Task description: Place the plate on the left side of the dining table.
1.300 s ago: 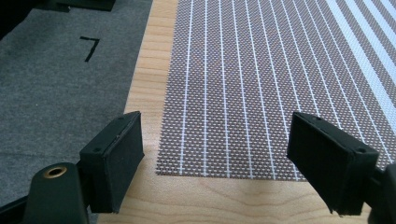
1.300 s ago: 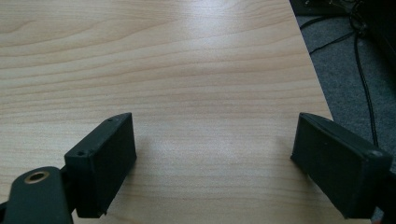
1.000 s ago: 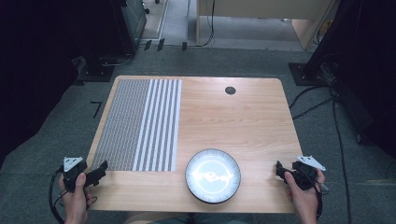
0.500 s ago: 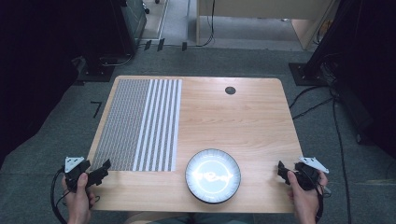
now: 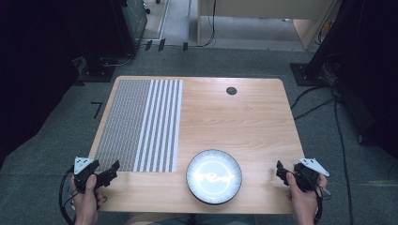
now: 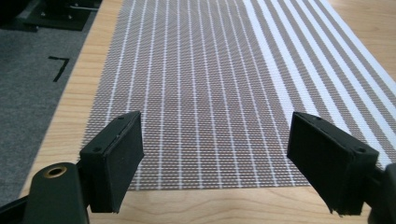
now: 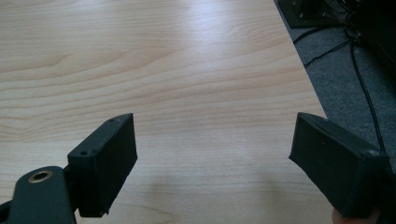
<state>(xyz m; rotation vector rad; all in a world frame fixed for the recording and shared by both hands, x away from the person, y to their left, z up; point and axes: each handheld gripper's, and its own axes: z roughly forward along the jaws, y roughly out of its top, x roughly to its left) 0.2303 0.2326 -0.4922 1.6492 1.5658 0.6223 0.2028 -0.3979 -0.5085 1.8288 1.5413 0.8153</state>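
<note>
A woven placemat with grey mesh and white stripes lies on the left half of the wooden table. A round dark-rimmed plate sits near the front edge at the middle. My left gripper hovers at the mat's near left corner, jaws wide open with nothing between them; in the left gripper view the placemat stretches ahead. My right gripper is held at the table's front right edge, open and empty, and the right gripper view looks over bare wood.
A small black round grommet sits at the table's far middle. Cables run over the grey carpet to the right. A black L-shaped mark is on the floor left of the table. Dark furniture stands at the far left and right.
Both hands have drawn slightly back toward the front edge and a little outward. Both grippers stay open.
</note>
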